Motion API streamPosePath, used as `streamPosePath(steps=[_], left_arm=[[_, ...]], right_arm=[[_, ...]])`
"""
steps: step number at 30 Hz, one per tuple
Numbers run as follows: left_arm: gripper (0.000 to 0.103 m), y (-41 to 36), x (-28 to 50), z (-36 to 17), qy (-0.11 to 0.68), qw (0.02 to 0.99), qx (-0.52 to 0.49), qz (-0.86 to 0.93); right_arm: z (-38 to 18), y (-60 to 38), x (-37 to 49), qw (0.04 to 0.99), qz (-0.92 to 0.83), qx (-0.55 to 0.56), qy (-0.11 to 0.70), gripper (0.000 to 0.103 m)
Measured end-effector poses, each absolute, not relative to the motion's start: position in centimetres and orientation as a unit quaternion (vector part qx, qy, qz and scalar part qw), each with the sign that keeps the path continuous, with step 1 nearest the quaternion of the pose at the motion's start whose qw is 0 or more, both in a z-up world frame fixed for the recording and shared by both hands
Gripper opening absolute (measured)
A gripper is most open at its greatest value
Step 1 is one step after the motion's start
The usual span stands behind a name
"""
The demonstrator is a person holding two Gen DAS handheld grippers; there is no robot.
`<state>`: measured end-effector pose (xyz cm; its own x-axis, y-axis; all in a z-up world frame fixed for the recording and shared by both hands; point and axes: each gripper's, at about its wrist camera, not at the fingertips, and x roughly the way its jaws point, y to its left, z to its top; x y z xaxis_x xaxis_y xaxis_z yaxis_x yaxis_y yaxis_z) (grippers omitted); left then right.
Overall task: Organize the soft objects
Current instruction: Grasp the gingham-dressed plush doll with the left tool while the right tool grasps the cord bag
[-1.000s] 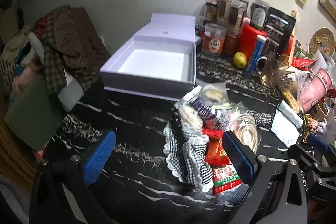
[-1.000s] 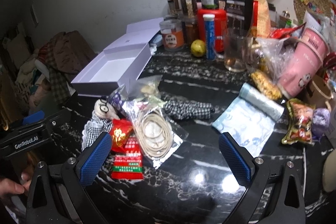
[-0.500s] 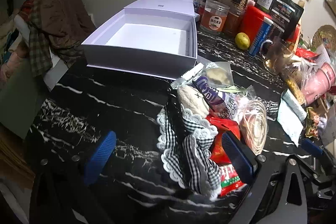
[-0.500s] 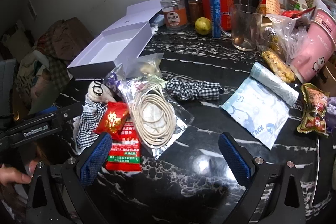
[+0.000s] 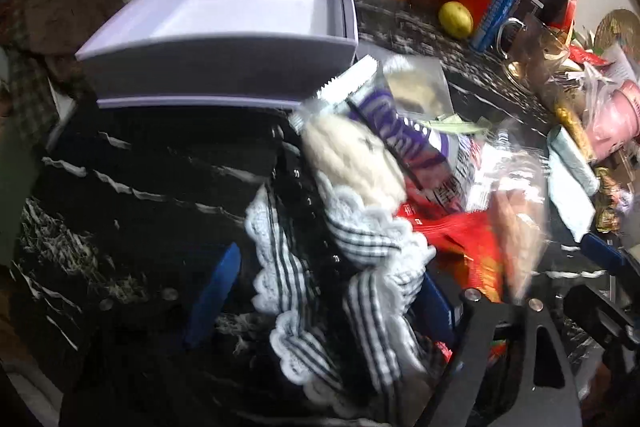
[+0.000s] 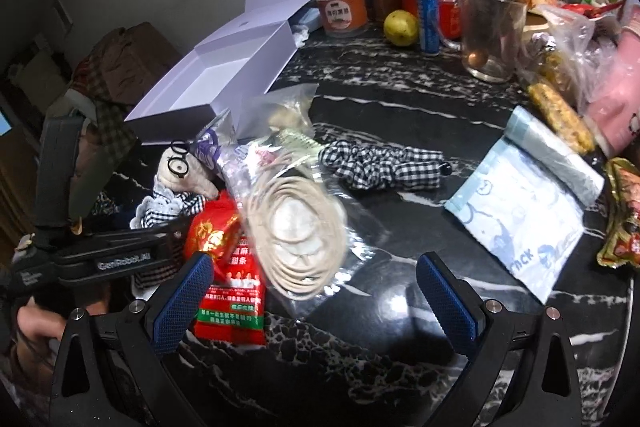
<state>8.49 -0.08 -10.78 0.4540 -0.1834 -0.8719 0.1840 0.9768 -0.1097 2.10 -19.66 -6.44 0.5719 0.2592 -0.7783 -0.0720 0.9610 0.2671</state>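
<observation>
A small plush doll [image 5: 352, 163] with a cream, nubbly head, round black wire glasses and a black-and-white gingham dress [image 5: 340, 291] edged in white scalloped lace lies on the black marble-patterned table [image 5: 132, 195], at the left end of a heap of packets. The left gripper [image 5: 324, 291] has its blue ribbed fingers [image 5: 216, 287] on either side of the dress, its jaws closing with the cloth between them; the blur hides whether the pads already press the fabric. At about two o'clock from the doll lies a glossy purple snack wrapper [image 5: 404, 143], and at three o'clock a crinkled red foil packet [image 6: 218, 235] and a clear plastic bag holding a coil of cream cord [image 6: 296, 231]. Beyond the doll, at twelve o'clock in the left wrist view, stands an open white cardboard box [image 5: 224, 39], rectangular and smooth. In the right wrist view a gingham scrunchie [image 6: 384, 165] lies well apart from the doll toward two o'clock, and a pale blue printed pouch [image 6: 524, 211] with a rolled grey-green bag lies farther right. The right gripper [image 6: 316, 303] hangs over bare table near the cord bag, its jaws spread wide, holding and touching nothing. A hand [image 6: 36, 323] holds the left gripper's handle at nine o'clock.
</observation>
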Motion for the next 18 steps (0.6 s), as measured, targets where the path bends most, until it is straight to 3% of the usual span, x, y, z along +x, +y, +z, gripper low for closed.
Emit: streamPosePath(steps=[3, 6, 18], left_arm=[[0.06, -0.5, 8.4, -10.5, 0.503, 0.857, 0.01, -0.112], [0.049, -0.3, 8.4, -10.3, 0.499, 0.859, 0.007, -0.117], [0.046, 0.9, 7.3, -9.2, 0.473, 0.871, -0.017, -0.132]], right_arm=[[-6.6, -19.4, 2.5, 0.882, 0.099, 0.096, 0.451, 0.103], [-6.6, -19.3, 2.8, 0.885, 0.102, 0.084, 0.447, 0.103], [-9.0, -18.8, 5.7, 0.881, 0.127, 0.027, 0.455, 0.103]])
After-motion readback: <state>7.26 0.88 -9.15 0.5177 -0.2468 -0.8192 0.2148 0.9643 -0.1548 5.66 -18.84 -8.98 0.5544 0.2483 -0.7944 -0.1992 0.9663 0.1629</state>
